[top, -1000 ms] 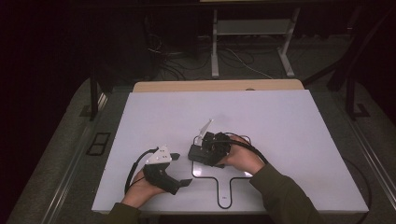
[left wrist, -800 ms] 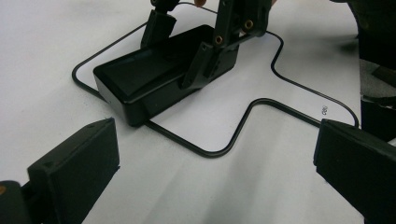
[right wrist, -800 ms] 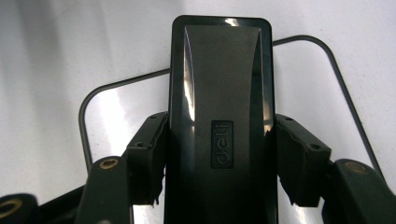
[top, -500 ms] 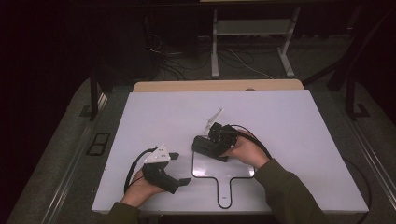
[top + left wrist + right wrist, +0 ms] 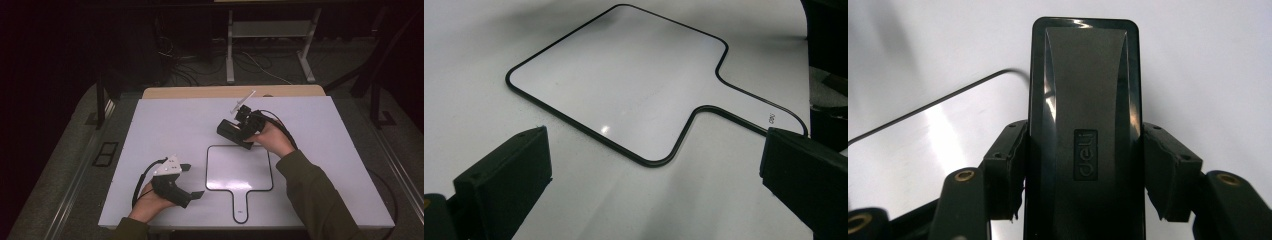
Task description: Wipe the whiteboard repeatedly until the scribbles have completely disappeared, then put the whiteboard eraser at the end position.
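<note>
The right gripper (image 5: pixel 231 131) has its fingers (image 5: pixel 1007 165) pinching a black eraser (image 5: pixel 1085 130), held just above the far edge of the small whiteboard (image 5: pixel 239 167) on the white worktop (image 5: pixel 165 125); the left gripper (image 5: pixel 192 181) rests near the board's left side, fingers (image 5: pixel 504 175) spread, holding nothing.

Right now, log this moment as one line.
right gripper: shut on eraser | left gripper: open, by whiteboard | table
</note>
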`<state>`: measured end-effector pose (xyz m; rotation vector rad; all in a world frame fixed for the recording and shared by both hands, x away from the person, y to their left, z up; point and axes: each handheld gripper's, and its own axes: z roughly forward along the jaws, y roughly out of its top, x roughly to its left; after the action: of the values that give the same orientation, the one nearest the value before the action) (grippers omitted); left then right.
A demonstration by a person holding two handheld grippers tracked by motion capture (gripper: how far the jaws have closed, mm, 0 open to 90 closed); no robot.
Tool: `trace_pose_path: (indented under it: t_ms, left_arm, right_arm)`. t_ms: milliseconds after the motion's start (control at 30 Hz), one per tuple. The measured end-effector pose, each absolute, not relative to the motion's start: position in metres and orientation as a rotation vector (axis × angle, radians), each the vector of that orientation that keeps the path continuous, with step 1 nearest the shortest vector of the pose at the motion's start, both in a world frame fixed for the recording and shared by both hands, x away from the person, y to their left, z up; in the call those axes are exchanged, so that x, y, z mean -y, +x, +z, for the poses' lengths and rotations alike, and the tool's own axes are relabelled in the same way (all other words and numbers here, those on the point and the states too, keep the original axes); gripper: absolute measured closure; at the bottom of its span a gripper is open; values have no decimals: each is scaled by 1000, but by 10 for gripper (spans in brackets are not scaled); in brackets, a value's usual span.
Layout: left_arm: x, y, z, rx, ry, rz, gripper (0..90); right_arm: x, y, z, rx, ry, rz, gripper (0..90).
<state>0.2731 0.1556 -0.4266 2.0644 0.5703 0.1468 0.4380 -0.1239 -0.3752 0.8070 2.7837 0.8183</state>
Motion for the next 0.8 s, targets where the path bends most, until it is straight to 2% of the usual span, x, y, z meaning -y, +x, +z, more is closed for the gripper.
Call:
trace_pose_path:
  t_ms: [433,800]
  left_arm:
    - [-156,275,-426,-571,2058,144,0]
    - [-156,275,-426,-569,2057,146,0]
  right_arm:
    - [133,487,-386,-2723,929,781,388]
    - [132,504,-411,-2740,948,702,387]
